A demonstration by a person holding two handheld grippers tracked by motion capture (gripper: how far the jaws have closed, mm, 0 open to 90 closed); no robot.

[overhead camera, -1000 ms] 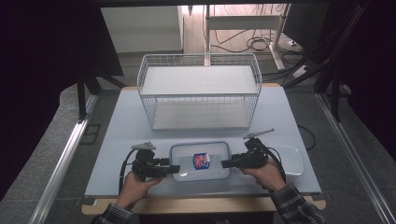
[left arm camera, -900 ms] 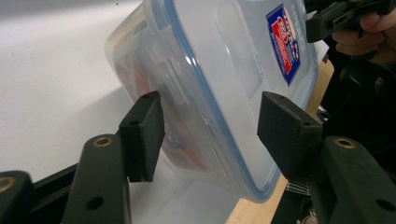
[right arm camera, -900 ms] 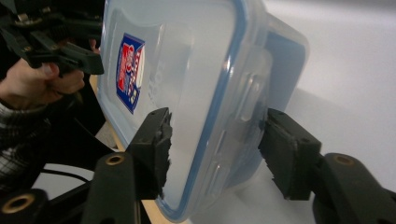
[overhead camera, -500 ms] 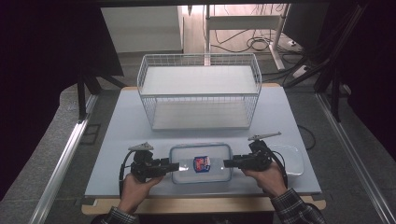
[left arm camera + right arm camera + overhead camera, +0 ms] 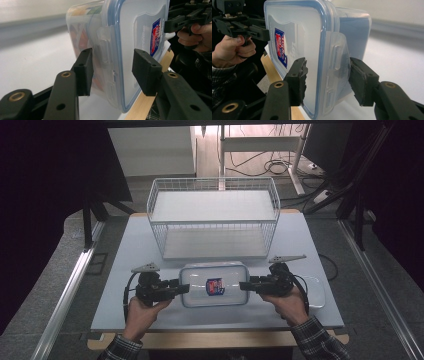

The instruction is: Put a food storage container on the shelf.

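— Pale grey tabletop with a wooden front edge, dark floor all round. What's on it, counted out?

— One white wire basket at the far side, with two flat levels in it. One clear plastic food box with a blue-rimmed lid near the front edge, in the middle. One flat whitish lid or tray at the right, partly under the person's right hand. That makes three things.

— And the tools?

— Two, one in each hand. The left gripper comes in level at the box's left end, the right gripper at its right end, pointing at each other.

— One sticker on the box?

— One, red and blue, on the middle of the lid. Each end of the box has one clip flap.

— How do the jaws stand?

— Both pairs have just been closing, with the box between them. In the left gripper view the left gripper has its two black jaws about half open, straddling the box's end over the clip; one pad lies against the box's wall, the other sits close to the lid, and I cannot tell whether it touches. In the right gripper view the right gripper looks clamped: one worn pad presses on the lid, the other on the clip flap.

— Anything inside the box?

— Orange and green food shows through the wall.
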